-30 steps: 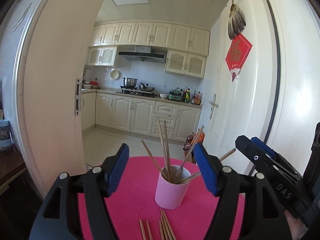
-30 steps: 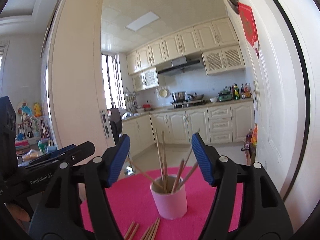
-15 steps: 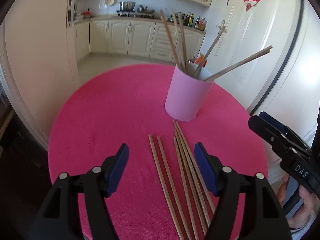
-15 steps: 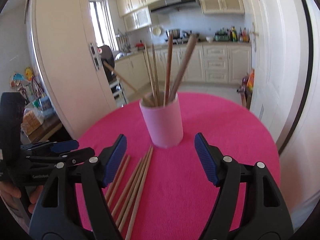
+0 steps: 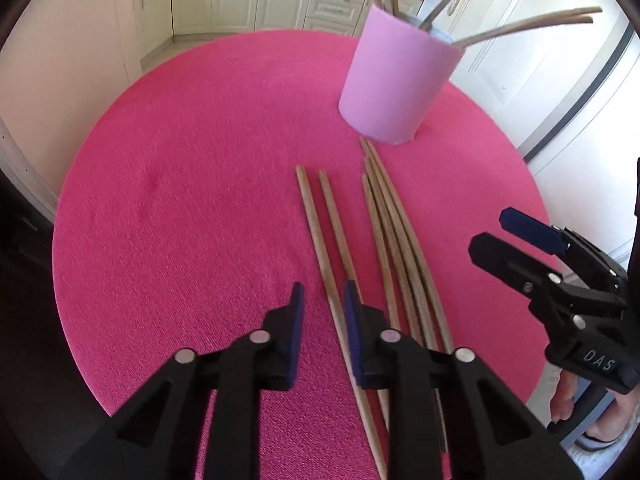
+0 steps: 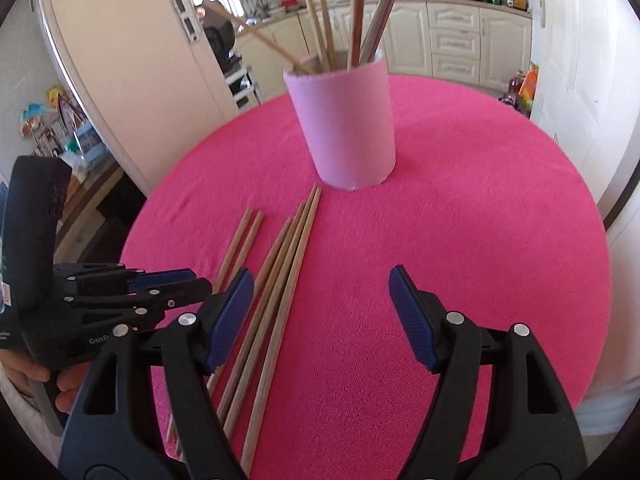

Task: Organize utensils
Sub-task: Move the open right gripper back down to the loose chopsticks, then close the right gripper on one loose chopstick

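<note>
Your left gripper (image 5: 322, 304) is closing, narrow now, around one chopstick (image 5: 325, 256) at lower centre; keep it centred between the pads. Your right gripper (image 6: 322, 312) stays wide, empty. Loose chopsticks lie on the bench (image 5: 180, 168) before the pink cup (image 5: 394, 80).

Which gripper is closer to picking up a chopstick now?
Left. The left gripper is closing around one loose chopstick; the right gripper is closing too, over bare pink cloth.
</note>
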Available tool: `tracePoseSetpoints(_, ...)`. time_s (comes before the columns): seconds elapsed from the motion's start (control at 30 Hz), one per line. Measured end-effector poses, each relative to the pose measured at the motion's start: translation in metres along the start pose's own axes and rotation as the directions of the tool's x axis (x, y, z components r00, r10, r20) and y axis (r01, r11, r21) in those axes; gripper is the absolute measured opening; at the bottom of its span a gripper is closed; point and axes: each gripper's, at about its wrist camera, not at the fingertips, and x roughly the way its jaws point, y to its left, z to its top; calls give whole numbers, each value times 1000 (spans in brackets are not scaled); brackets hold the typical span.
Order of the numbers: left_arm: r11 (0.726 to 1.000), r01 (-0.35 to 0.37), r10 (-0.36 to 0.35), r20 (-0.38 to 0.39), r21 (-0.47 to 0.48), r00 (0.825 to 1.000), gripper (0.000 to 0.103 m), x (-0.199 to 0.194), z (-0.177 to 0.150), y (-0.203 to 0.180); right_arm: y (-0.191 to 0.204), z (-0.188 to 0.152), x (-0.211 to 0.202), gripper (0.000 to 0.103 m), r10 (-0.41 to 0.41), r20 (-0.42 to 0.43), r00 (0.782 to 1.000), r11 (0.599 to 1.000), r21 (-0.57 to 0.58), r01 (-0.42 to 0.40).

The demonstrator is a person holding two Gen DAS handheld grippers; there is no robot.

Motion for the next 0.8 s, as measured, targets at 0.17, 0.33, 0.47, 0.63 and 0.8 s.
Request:
tracePoseSetpoints(0.17,1000,11,-11,-13,-3,1000,13,6,-2,-2,2,-2,12,34,29,-73,997,1000,-3,-30)
tracePoseSetpoints(0.33,1000,6,-6,-5,-15,1000,9,10,-1,0,7,-2,22,34,30,-141,990,999,-25,-33)
tracePoseSetpoints(0.47,999,15,-15,-3,-28,1000,8,10,1,2,8,-2,30,33,17,-176,984,999,-38,-24)
tracePoseSetpoints(0.63,1000,8,-8,2,-29,1000,8,9,1,-1,11,1,35,32,-4,-199,980,999,-50,-6)
tracePoseSetpoints(0.8,1000,-12,12,7,-20,1000,8,12,3,-6,30,6,47,29,-119,-223,968,985,-146,88)
